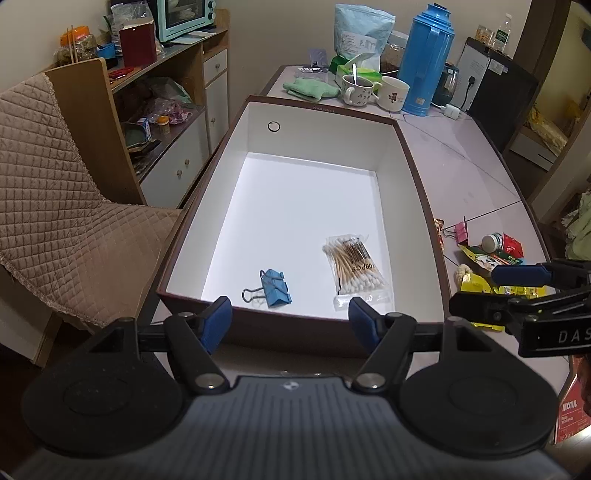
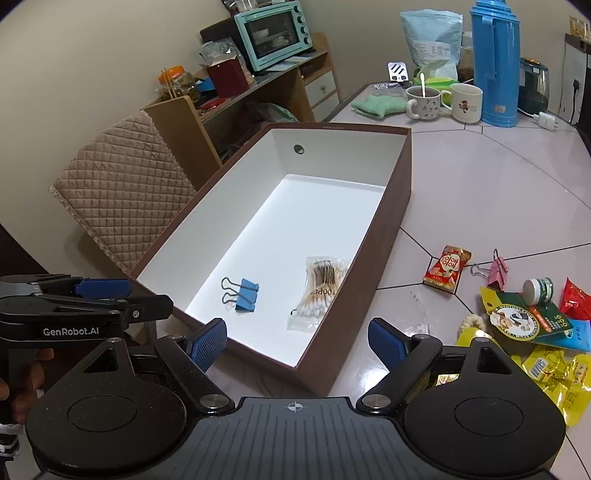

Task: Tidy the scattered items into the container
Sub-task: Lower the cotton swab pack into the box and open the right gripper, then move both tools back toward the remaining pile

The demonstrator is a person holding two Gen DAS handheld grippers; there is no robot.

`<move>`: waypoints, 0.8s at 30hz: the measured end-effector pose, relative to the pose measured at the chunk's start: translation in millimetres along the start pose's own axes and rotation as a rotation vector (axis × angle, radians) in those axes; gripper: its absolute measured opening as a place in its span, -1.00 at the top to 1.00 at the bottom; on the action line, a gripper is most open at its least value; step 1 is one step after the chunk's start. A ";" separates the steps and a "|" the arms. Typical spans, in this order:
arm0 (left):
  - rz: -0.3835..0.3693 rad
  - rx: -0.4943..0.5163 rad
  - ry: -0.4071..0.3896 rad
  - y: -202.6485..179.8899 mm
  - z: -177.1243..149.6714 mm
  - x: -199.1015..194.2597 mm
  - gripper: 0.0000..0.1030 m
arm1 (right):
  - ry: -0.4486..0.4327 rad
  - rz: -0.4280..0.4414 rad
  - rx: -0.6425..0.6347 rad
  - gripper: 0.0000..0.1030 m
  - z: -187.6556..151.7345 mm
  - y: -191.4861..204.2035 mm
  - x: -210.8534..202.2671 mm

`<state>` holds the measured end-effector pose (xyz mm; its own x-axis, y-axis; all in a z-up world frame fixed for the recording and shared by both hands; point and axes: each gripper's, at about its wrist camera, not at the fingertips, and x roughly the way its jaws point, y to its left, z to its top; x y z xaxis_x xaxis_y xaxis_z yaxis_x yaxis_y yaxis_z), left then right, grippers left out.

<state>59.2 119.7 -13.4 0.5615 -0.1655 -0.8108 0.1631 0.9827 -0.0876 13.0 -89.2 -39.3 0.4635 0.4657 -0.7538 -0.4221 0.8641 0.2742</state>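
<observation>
A brown box [image 1: 417,173] with a white inside lies open on the table. In it rest a blue binder clip [image 1: 275,288] and a pack of cotton swabs [image 1: 354,267], also seen as the clip [image 2: 245,293] and swabs [image 2: 321,288] in the right wrist view. My left gripper [image 1: 290,317] hangs open over the box's near wall, holding nothing. My right gripper [image 2: 297,339] is open and empty above the box's near right corner. Right of the box lie a red snack packet [image 2: 447,269], a pink binder clip [image 2: 496,271], a small white jar [image 2: 537,291] and yellow packets [image 2: 554,373].
Two mugs [image 2: 424,101], a blue thermos [image 2: 495,62], a green cloth [image 2: 376,105] and a kettle stand at the table's far end. A quilted chair [image 1: 48,206] and a shelf unit with a mint oven [image 2: 273,33] are left of the box.
</observation>
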 end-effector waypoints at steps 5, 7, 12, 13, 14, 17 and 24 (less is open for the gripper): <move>0.004 -0.005 0.000 -6.5 -5.1 -4.1 -0.30 | -0.006 0.015 0.002 -0.68 -6.2 -3.8 -7.9; 0.003 -0.004 -0.002 -10.2 -6.7 -5.8 -0.30 | -0.010 0.023 0.004 -0.68 -8.5 -5.9 -11.6; 0.003 0.003 -0.008 -20.5 -9.6 -10.4 -0.30 | -0.033 0.034 0.014 -0.68 -15.5 -12.2 -24.2; 0.003 0.004 -0.009 -22.4 -10.0 -10.8 -0.30 | -0.038 0.037 0.017 -0.68 -16.8 -13.7 -26.9; 0.003 0.006 -0.009 -24.6 -10.2 -11.1 -0.30 | -0.043 0.037 0.023 -0.68 -18.4 -16.2 -29.8; 0.001 0.013 -0.010 -32.1 -11.0 -12.2 -0.30 | -0.058 0.035 0.042 -0.68 -23.3 -25.5 -39.0; -0.023 0.054 -0.013 -60.3 -8.1 -9.1 -0.30 | -0.093 0.016 0.098 -0.68 -34.3 -50.9 -61.0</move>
<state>37.6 62.6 -5.4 0.5674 -0.1895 -0.8013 0.2193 0.9728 -0.0747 -20.5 -168.1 -27.7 0.5293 0.4911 -0.6918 -0.3538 0.8689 0.3462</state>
